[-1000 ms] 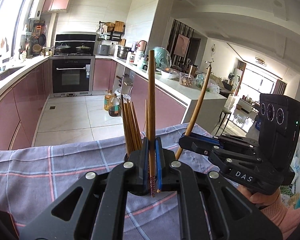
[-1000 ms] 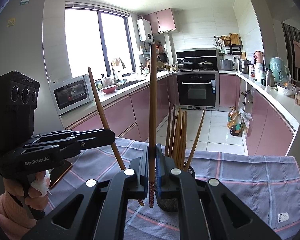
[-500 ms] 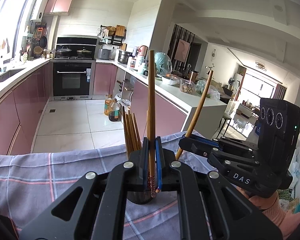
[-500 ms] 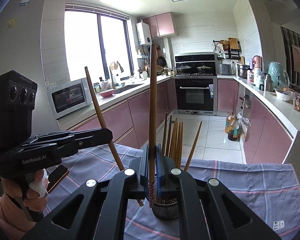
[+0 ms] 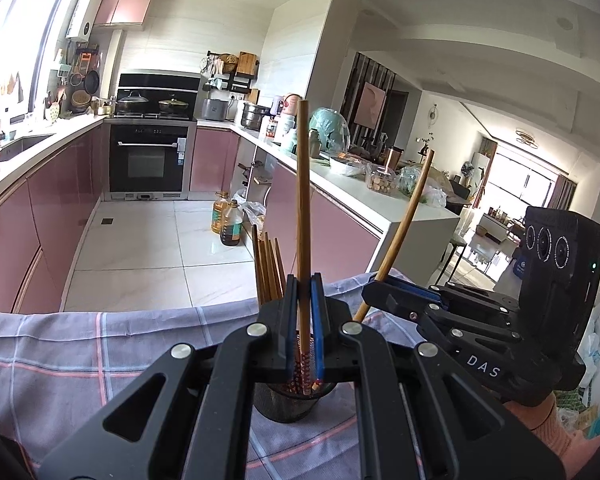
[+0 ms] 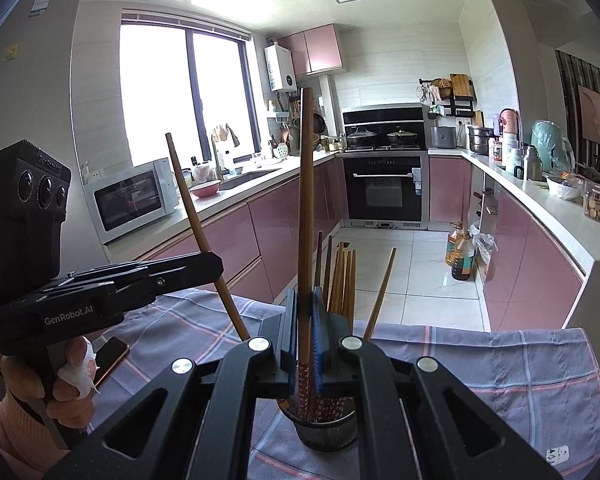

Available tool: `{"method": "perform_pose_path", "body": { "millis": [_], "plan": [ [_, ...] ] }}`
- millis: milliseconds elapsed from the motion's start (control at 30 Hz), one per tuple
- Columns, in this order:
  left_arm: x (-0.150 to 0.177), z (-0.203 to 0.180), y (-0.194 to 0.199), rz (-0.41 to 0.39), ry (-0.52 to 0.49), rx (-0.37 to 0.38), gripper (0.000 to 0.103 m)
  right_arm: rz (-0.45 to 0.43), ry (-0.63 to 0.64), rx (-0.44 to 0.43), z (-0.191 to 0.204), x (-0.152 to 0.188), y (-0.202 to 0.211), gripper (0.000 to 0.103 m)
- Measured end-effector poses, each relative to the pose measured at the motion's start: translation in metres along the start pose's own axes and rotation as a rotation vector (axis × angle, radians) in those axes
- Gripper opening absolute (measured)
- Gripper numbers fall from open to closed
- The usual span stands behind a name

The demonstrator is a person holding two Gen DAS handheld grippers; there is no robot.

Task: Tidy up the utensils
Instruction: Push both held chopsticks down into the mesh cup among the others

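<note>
Tongs of both hands, each clamped on one brown wooden chopstick. Left tongs point(image 5: 304, 308) hold theirs point(image 5: 303, 216) upright, tip inside the black mesh cylindrical holder point(image 5: 290, 402); right tongs point(image 6: 305, 320) likewise hold theirs point(image 6: 306, 208) above that holder point(image 6: 326, 426), which stands on the checked purple cloth point(image 6: 520, 376) covering the surface, among other chopsticks point(image 6: 342, 276).

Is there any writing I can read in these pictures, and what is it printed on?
"DAS": white letters on the side of the right tongs.
"GenRobot.AI": white letters on the side of the left tongs.
Stickers on the fridge, the label on the oven door, the oil bottle labels and a small mark on the tablecloth: too small or blurred to read.
</note>
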State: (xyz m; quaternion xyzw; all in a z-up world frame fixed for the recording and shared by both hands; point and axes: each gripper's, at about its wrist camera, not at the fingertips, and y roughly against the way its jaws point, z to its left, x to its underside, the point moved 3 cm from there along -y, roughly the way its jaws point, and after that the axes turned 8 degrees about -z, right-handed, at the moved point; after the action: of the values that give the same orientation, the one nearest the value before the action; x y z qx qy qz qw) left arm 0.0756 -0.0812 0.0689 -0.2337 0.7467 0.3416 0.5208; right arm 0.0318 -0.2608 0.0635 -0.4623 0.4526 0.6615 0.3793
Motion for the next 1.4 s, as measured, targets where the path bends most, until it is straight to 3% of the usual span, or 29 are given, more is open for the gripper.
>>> {"method": "perform_pose_path", "body": {
  "millis": [1400],
  "plan": [
    [-0.001, -0.001, -0.032, 0.101, -0.016, -0.007, 0.007, 0.045, -0.036, 0.019, -0.006, 0.008, -0.020, 0.006]
  ]
}}
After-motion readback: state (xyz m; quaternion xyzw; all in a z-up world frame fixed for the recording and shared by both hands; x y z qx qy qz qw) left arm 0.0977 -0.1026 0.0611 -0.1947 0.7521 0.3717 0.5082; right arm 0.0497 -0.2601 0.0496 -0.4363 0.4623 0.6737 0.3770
